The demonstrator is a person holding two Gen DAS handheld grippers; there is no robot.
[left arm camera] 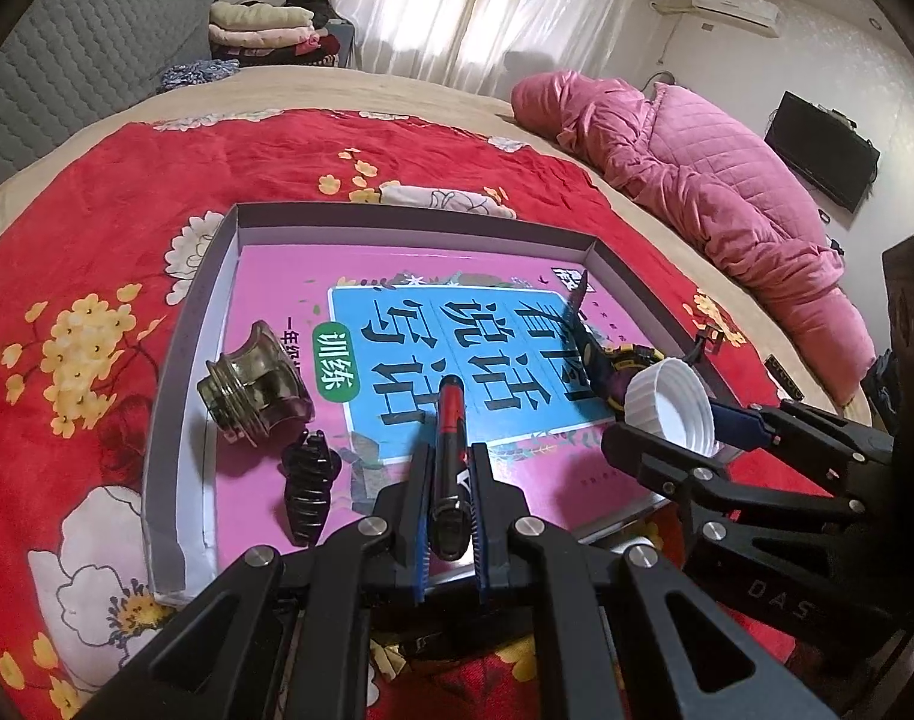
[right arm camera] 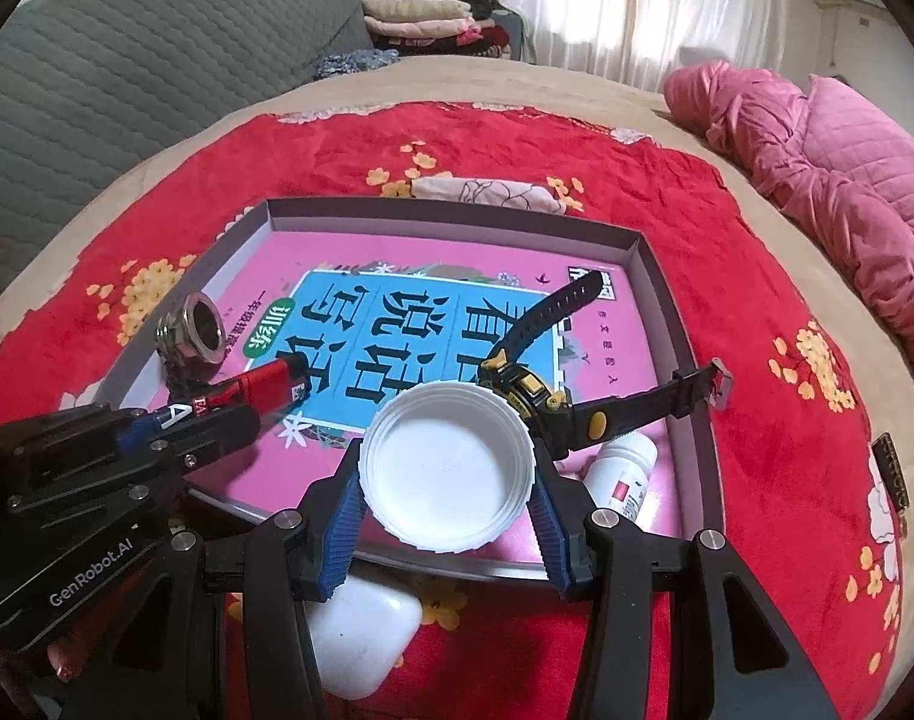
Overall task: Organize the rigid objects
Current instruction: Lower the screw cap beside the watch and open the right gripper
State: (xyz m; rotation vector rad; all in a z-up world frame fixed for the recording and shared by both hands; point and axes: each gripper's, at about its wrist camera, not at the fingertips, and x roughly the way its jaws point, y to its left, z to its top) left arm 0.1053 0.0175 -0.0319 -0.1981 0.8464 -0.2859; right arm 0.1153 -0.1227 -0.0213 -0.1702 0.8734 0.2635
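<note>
Left gripper [left arm camera: 450,510] pinched tight on red-and-black marker [left arm camera: 450,438], tip aimed 12 o'clock over pink book [left arm camera: 276,276] lying in grey tray [left arm camera: 174,360]. At 9 o'clock of marker: metal threaded fitting [left arm camera: 252,384] and, just below it, black hair claw [left arm camera: 309,489], both on book. Right gripper [right arm camera: 447,480] clamps white cap [right arm camera: 447,474], open side up. Black-yellow watch [right arm camera: 535,384] at 1 o'clock of cap, touching it; white pill bottle [right arm camera: 625,474] at 3 o'clock

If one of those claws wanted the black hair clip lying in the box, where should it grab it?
Probably across the hair clip's narrow middle, coming from above. It lies flat and long on the pink book, with bare cover on both long sides for the gripper's fingers.
</note>
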